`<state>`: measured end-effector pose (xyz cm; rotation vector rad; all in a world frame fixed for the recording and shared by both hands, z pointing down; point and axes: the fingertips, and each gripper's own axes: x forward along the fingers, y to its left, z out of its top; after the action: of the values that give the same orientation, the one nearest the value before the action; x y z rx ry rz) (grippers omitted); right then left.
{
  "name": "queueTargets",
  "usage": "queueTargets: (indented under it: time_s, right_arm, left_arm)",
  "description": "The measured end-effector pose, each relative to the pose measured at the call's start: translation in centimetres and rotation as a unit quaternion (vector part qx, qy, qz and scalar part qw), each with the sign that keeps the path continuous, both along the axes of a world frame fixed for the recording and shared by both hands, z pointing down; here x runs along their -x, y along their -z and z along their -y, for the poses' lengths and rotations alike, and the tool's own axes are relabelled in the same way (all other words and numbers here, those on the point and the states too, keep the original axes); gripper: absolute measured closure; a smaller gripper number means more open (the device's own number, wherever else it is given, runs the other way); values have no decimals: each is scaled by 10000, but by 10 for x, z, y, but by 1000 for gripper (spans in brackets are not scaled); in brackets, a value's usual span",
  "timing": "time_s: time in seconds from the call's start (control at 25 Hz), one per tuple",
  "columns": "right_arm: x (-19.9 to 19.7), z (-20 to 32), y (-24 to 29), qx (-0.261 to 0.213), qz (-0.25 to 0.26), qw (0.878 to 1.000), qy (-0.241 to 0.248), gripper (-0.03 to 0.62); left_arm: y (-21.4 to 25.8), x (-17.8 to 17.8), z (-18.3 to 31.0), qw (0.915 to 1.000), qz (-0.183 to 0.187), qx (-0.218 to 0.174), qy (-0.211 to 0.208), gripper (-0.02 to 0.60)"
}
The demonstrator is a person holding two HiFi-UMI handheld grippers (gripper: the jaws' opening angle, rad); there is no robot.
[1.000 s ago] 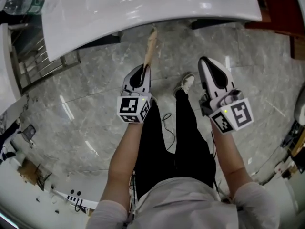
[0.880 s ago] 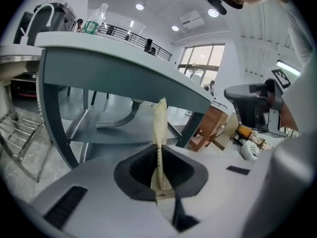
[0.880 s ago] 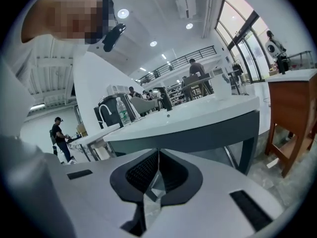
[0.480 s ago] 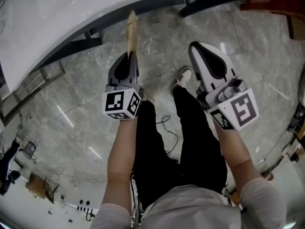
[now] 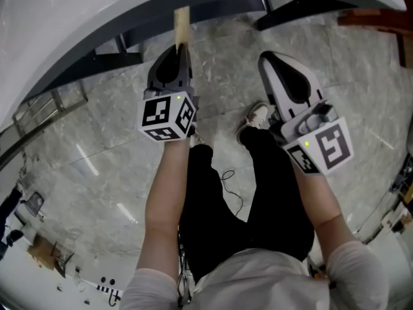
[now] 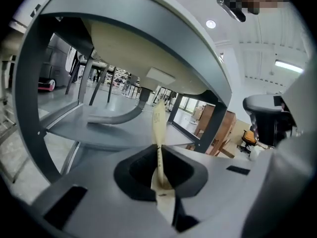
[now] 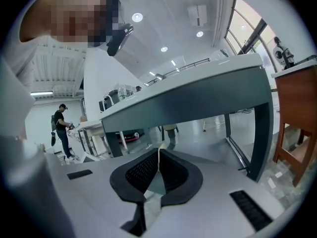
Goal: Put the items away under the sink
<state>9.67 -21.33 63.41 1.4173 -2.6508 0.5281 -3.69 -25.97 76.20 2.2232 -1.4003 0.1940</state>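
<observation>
Your right gripper, short of the table edge, has its jaws pressed together on nothing. Your left gripper pinches a thin pale stick in its jaws, and the stick's far end points at the table's rim. Beyond the stick, a grey shelf sits under the table.

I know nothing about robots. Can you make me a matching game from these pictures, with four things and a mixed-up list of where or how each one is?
Things:
1. left gripper
2. right gripper
3. shoe
4. counter

States:
A. on the marble floor
B. fingers shut, nothing held
C. white, curving across the top of the head view
D. fingers shut on a beige stick

Pairs: 1-D, 2-B, 3-A, 4-C
</observation>
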Motion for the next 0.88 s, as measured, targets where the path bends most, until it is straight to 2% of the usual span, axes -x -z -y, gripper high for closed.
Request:
queueTargets:
  time_s: [0.36, 0.6, 0.88]
  right_arm:
    - [-4, 19, -21, -241, -44, 9997, -91, 560]
    - [-14, 32, -32, -396, -69, 9991, -134, 560]
    - [-30, 44, -44, -428, 33, 9988, -237, 560]
  left_arm:
    - [-29, -13, 53, 9994, 229, 12, -252, 558]
    - [-30, -26, 95, 9989, 311, -111, -344, 558]
    - [-45, -29, 122, 9974, 672, 134, -226, 557]
